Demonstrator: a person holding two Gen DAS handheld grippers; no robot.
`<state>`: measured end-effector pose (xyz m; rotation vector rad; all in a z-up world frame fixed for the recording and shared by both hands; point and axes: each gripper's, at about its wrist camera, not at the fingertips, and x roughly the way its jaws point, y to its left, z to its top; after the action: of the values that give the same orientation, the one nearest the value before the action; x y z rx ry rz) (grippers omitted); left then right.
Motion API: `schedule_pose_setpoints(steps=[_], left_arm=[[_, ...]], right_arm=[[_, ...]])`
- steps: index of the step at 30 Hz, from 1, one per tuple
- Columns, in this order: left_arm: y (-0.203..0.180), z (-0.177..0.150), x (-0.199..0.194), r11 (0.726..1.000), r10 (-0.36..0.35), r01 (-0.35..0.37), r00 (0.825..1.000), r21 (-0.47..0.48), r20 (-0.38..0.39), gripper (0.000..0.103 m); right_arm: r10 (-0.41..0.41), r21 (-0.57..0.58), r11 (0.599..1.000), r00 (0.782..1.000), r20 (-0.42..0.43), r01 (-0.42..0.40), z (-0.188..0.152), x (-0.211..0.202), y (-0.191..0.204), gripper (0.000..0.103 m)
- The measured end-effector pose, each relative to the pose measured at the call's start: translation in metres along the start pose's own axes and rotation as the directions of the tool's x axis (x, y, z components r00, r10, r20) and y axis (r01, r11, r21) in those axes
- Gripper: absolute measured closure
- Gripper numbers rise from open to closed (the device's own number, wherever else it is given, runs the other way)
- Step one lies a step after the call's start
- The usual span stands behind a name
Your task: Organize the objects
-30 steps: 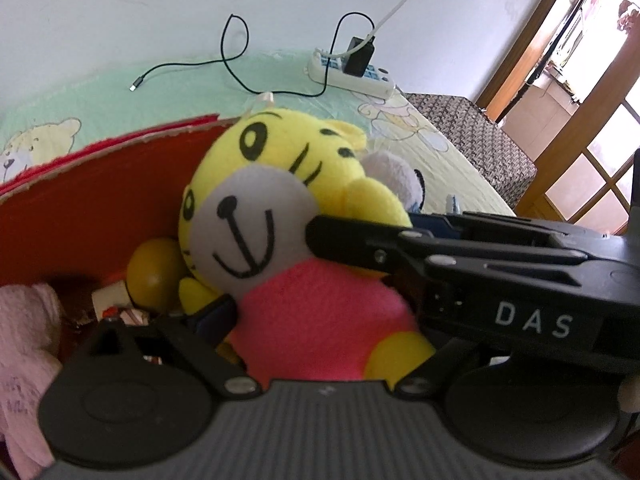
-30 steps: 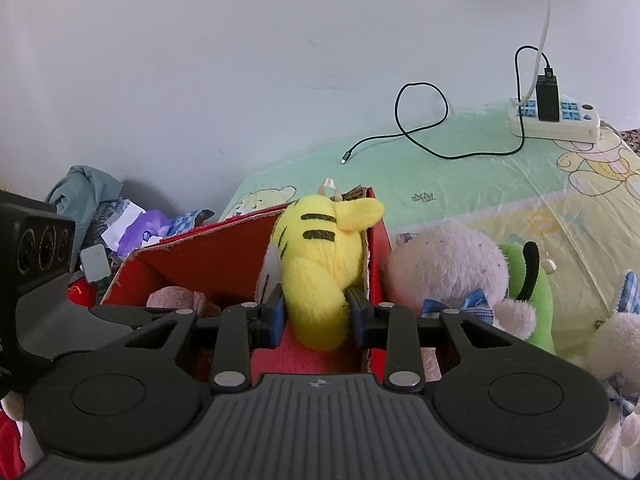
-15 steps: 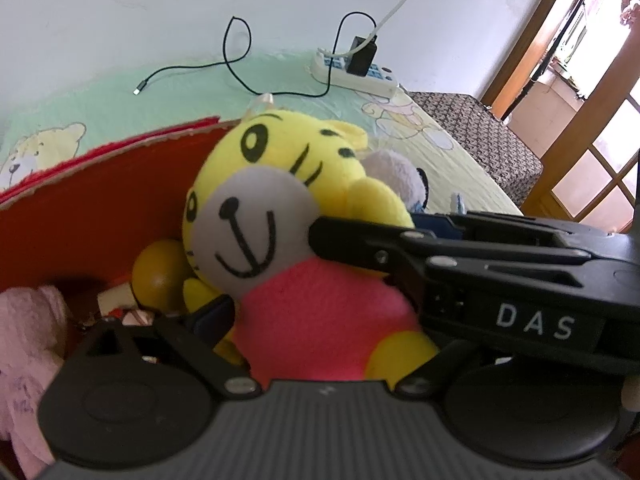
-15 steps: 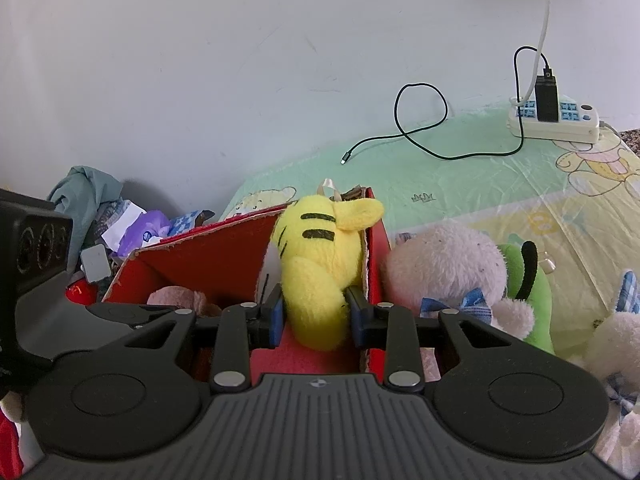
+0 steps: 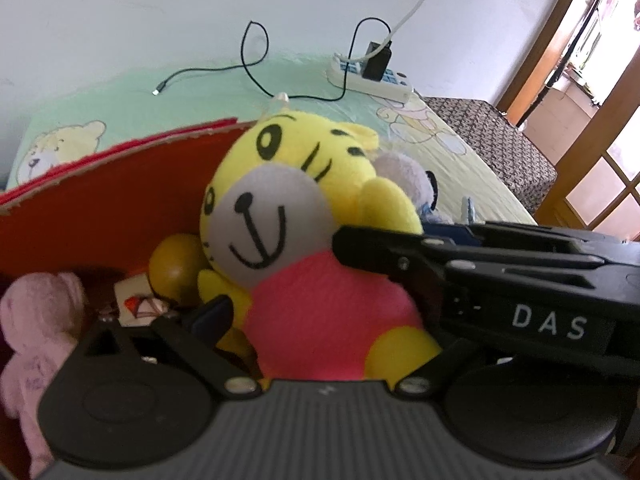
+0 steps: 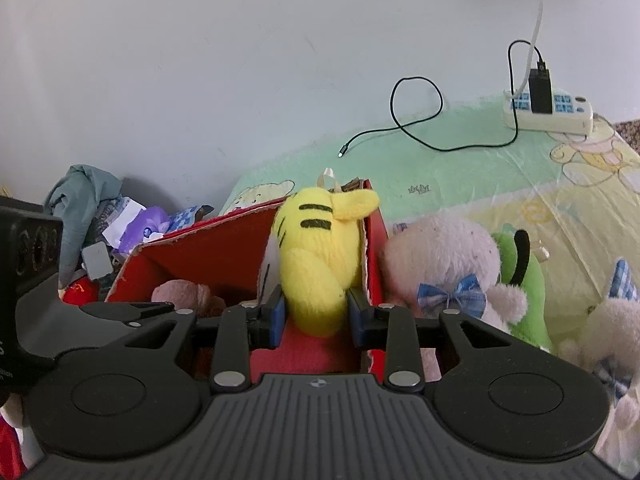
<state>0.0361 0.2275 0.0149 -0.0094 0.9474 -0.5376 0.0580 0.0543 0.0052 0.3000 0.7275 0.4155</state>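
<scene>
A yellow tiger plush in a pink shirt (image 5: 304,256) sits in the red cardboard box (image 5: 100,208), face toward my left wrist camera. My right gripper (image 6: 316,316) is shut on the plush (image 6: 320,264), with its blue pads on either side of the yellow body. In the left wrist view that gripper shows as the black "DAS" body (image 5: 520,280) across the right side. My left gripper (image 5: 320,312) stands open around the plush's lower body. Its left finger (image 5: 208,316) shows. Its right finger is hidden behind the other gripper.
The box (image 6: 200,248) also holds a pink plush (image 5: 36,320), a yellow ball (image 5: 176,264) and a small white carton (image 5: 136,304). A white plush with blue bow (image 6: 444,264) and a green plush (image 6: 524,292) lie right of the box. A power strip (image 6: 548,112) and black cable (image 6: 416,120) lie behind.
The left wrist view has shifted slightly, so the plush sits a little higher and to the right. The right gripper's hold on the plush is unchanged.
</scene>
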Motion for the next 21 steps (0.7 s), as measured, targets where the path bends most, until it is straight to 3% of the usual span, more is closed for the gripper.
schedule_pose_setpoints(steps=[21], left_arm=[[-0.020, -0.022, -0.035, 0.991, 0.126, -0.128, 0.990, 0.036, 0.060, 0.003]], right_arm=[[0.007, 0.109, 0.994, 0.998, 0.055, -0.013, -0.031, -0.047, 0.002, 0.070]])
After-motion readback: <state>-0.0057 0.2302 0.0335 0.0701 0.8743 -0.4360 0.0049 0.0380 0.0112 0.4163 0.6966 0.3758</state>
